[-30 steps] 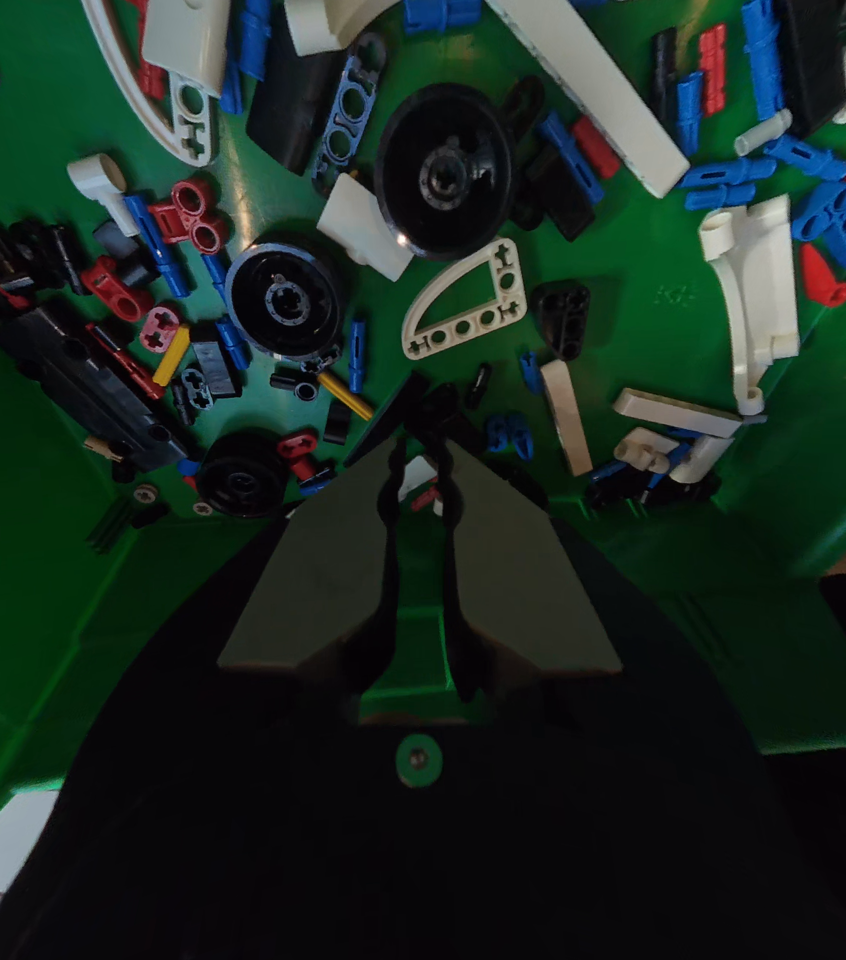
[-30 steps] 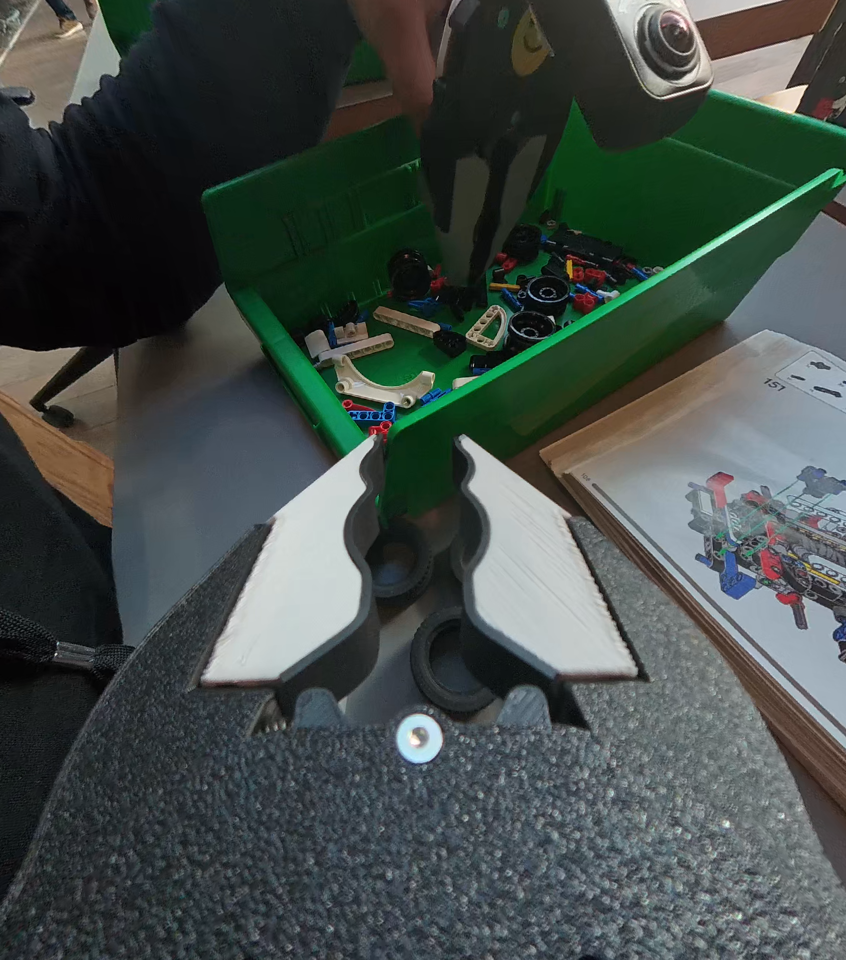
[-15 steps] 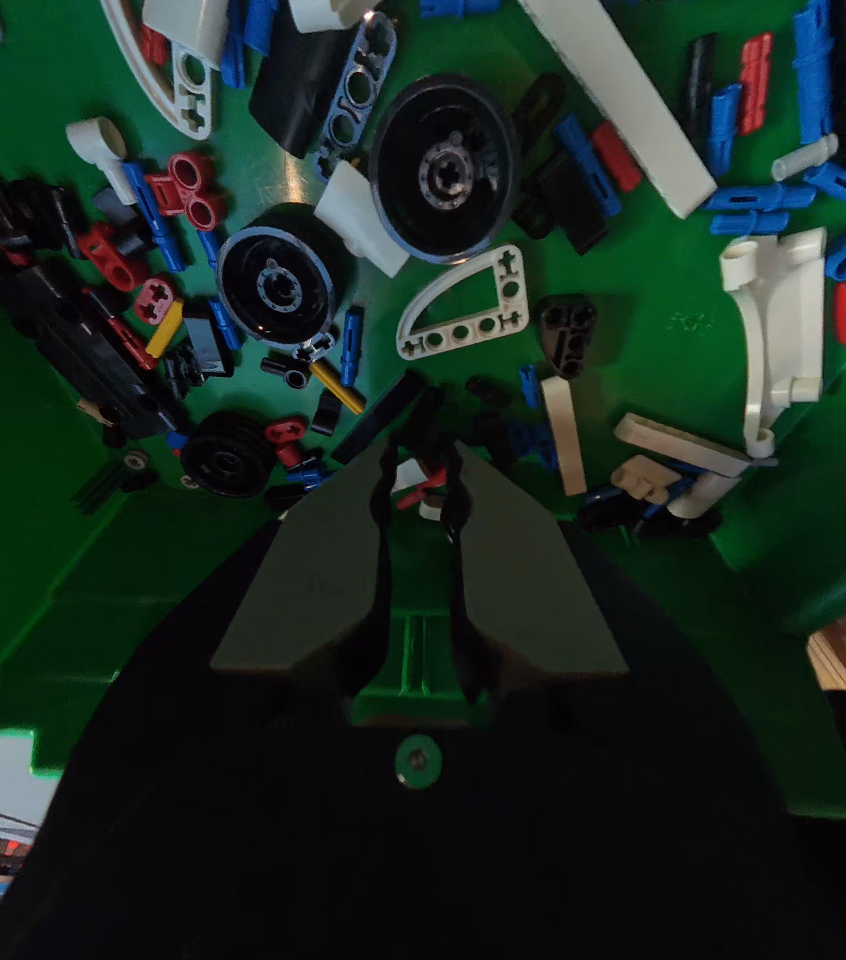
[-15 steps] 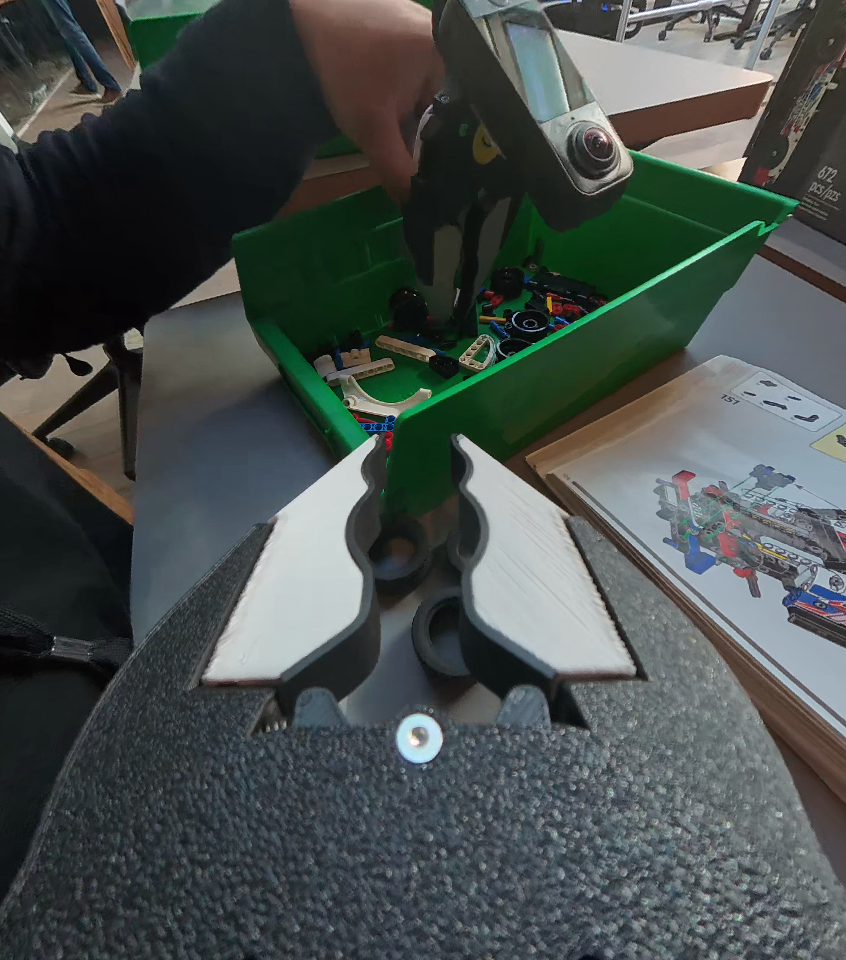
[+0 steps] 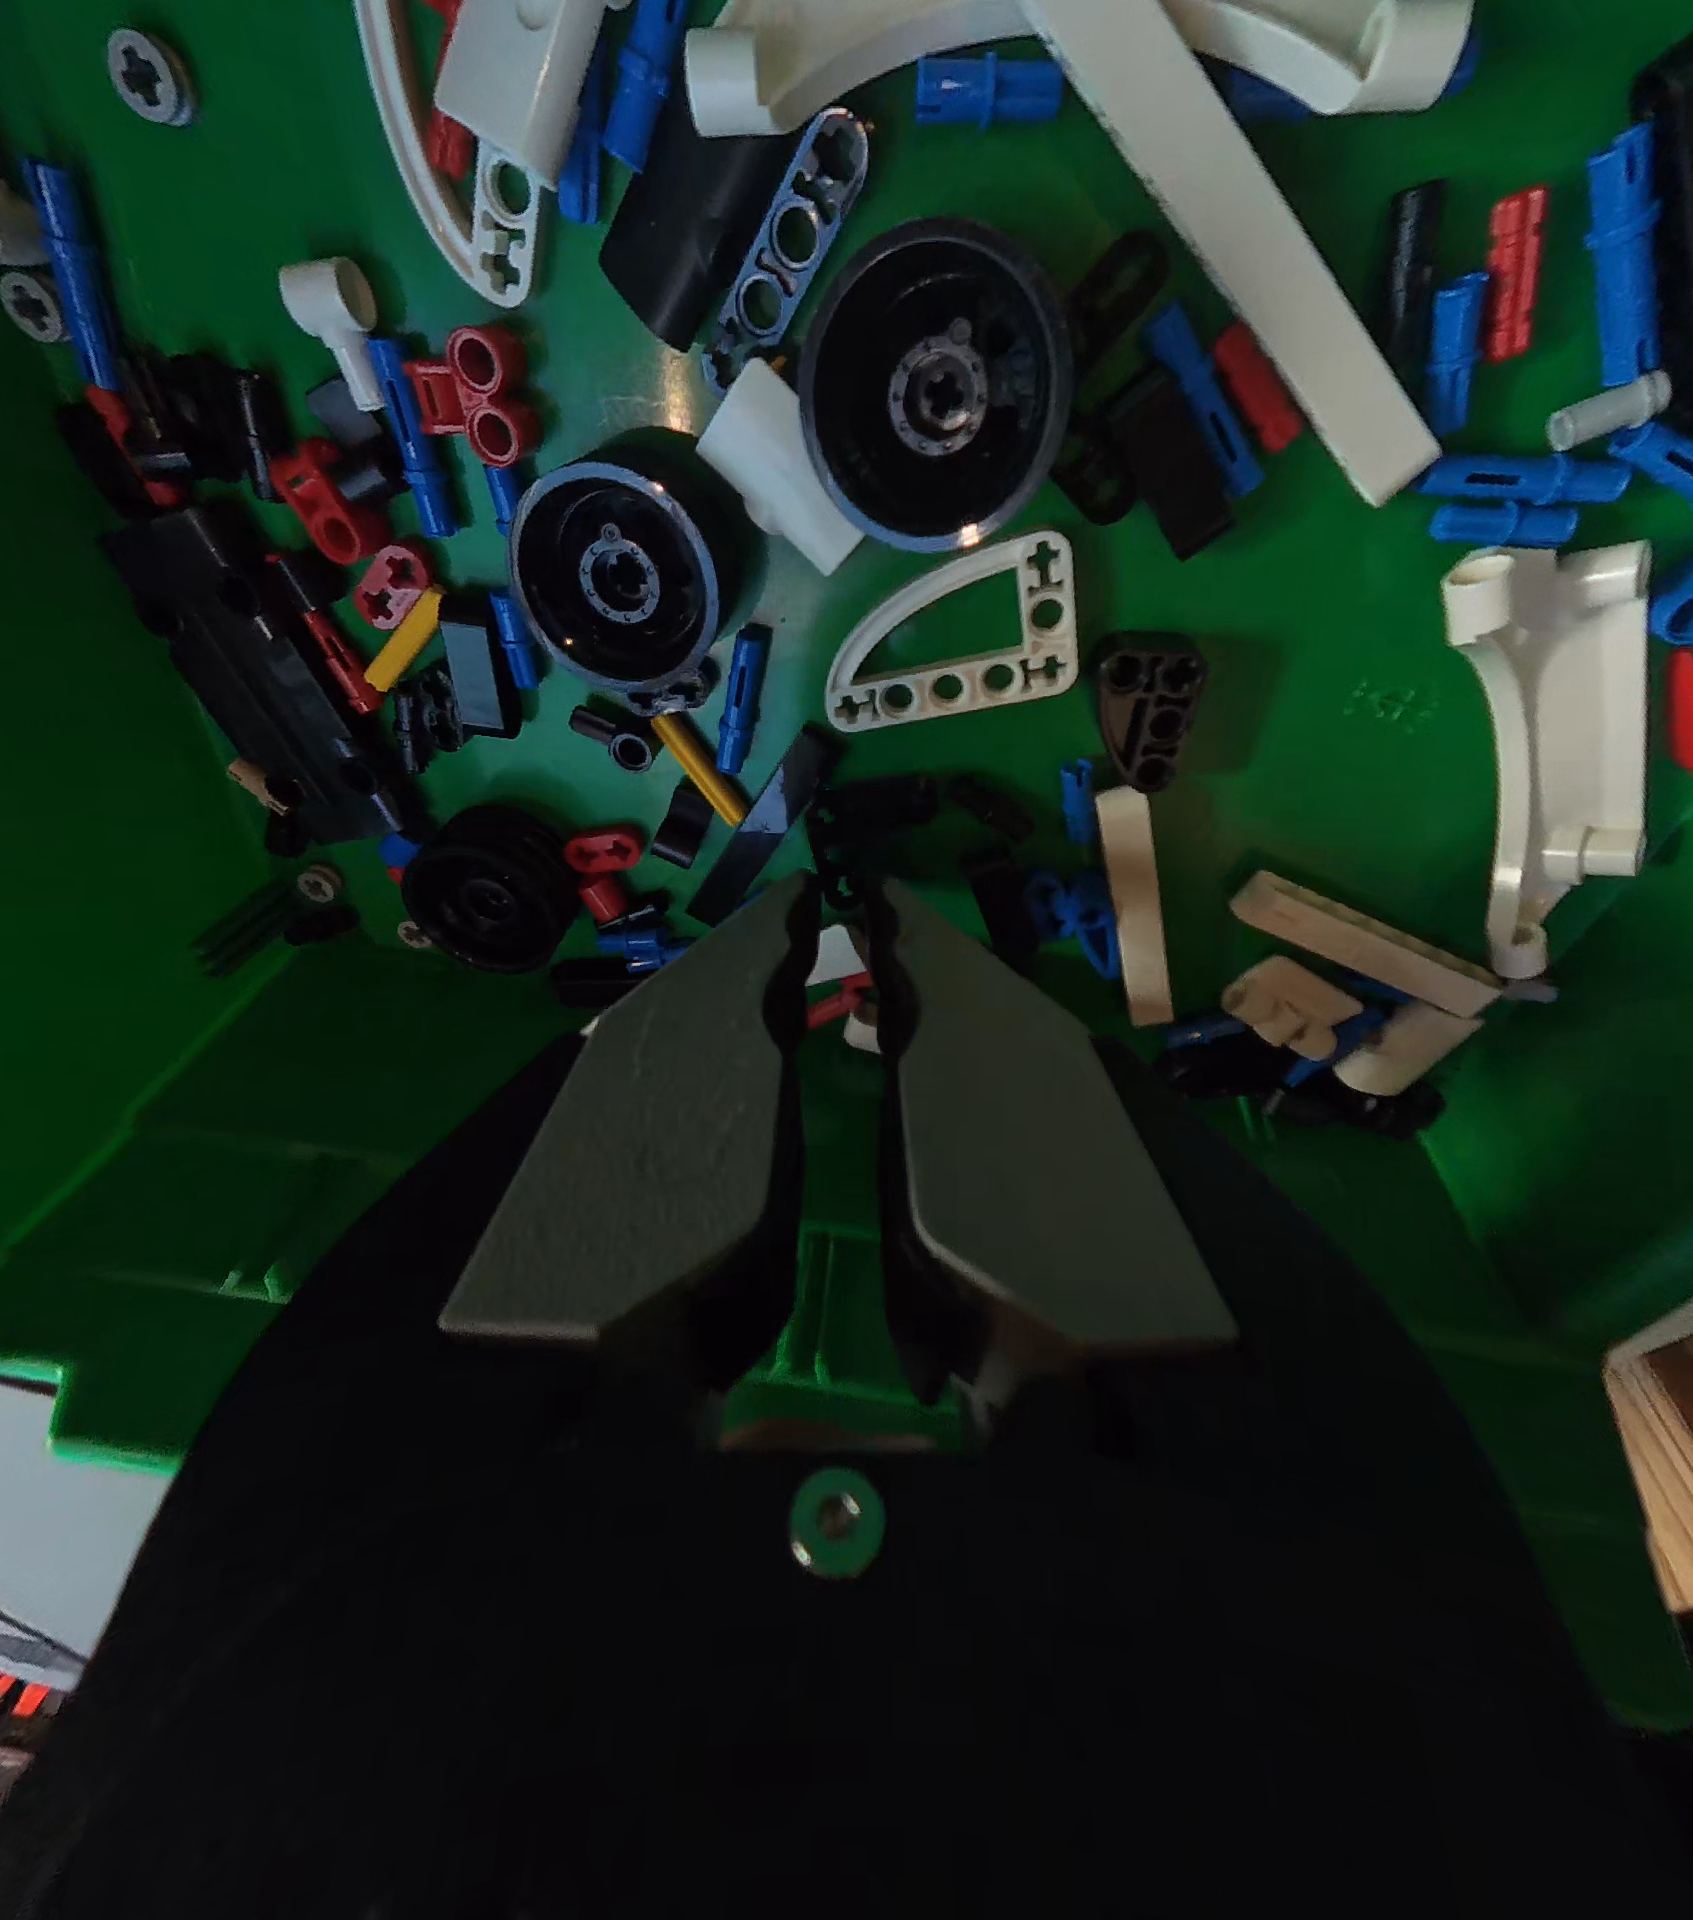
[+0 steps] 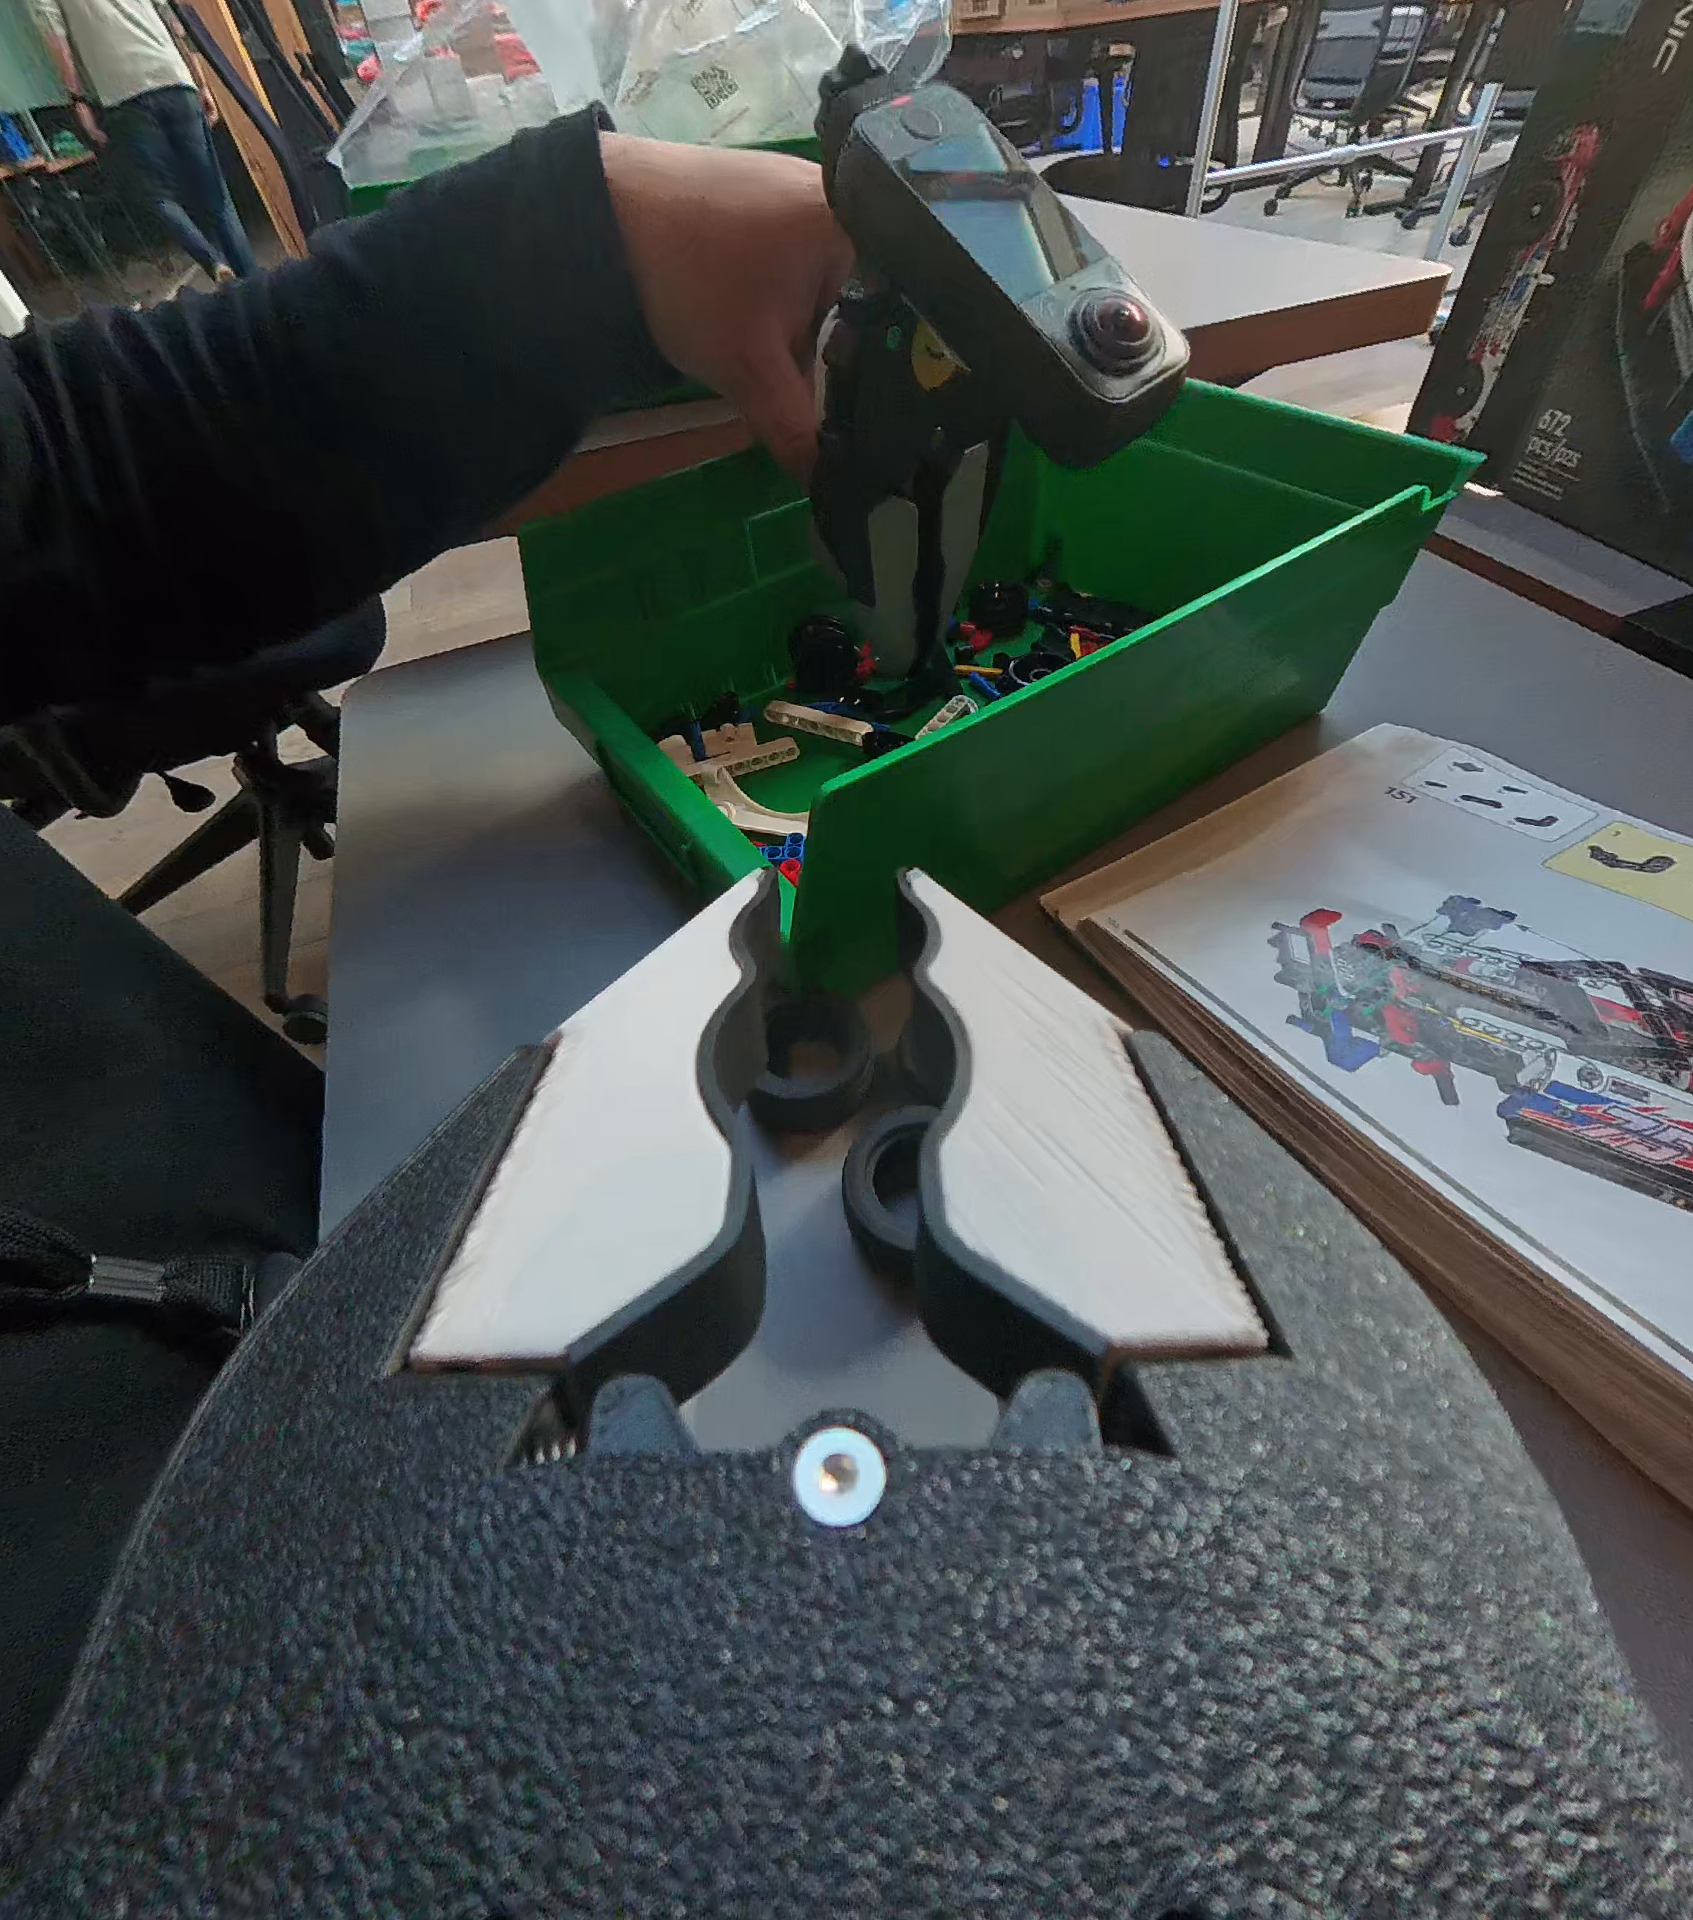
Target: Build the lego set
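Note:
My left gripper (image 5: 847, 894) reaches down into the green bin (image 5: 146, 1091) of loose pieces. Its jaws stand almost together, pinched on a small black piece (image 5: 868, 816) at the tips. A red and a white piece show through the slit behind the tips. In the right wrist view a hand holds this gripper (image 6: 909, 655) low inside the bin (image 6: 1081, 769). My right gripper (image 6: 842, 904) is open and empty. It hovers over two black tyres (image 6: 811, 1060) on the grey table (image 6: 468, 831), just in front of the bin's near corner.
The bin holds black wheel hubs (image 5: 935, 384), a white triangular frame (image 5: 951, 634), white beams and several blue, red and black pins. An open instruction booklet (image 6: 1444, 987) lies to the right of the bin. The set's box (image 6: 1652, 260) stands behind it. About 25 cm separates my left fingertips from my right.
My left jaws have narrowed around the small black piece, and the view has turned a little over the bin. My right gripper has tilted up, still open above the tyres.

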`<state>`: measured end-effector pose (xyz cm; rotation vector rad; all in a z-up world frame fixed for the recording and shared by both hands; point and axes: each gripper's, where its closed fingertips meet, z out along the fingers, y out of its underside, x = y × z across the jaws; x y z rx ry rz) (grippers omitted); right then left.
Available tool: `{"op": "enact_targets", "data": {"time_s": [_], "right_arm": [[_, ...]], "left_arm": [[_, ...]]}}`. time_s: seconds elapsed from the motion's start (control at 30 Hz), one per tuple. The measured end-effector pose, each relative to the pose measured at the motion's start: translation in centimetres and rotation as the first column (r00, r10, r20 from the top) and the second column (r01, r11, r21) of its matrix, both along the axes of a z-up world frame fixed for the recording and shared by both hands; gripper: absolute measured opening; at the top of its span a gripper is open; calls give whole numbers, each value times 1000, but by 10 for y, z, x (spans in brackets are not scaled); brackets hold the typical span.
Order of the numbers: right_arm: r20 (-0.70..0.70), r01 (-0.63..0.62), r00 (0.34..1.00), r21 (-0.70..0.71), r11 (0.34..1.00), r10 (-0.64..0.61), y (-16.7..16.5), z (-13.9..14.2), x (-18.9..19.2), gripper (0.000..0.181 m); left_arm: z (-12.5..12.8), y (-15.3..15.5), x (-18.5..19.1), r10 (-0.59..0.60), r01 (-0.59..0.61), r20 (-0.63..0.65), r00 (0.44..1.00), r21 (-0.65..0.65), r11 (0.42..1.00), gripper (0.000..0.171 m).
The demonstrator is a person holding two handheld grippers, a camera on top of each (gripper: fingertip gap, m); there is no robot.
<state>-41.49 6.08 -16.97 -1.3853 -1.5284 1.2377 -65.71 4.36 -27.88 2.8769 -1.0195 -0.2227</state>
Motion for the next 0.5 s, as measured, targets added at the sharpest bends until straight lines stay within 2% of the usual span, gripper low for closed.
{"op": "enact_targets", "data": {"time_s": [0.13,0.27,0.5], "right_arm": [[-12,4,1000,5,1000,-4,0,4,5,21],[-18,-2,1000,20,1000,3,-3,8,9,21],[-48,10,999,48,999,-8,-3,23,26,21]], "left_arm": [[16,0,2,12,-12,-3,1000,57,998,6],[46,-1,12,3,-2,-7,1000,144,990,6],[107,19,83,-126,112,16,992,373,921,6]]}}
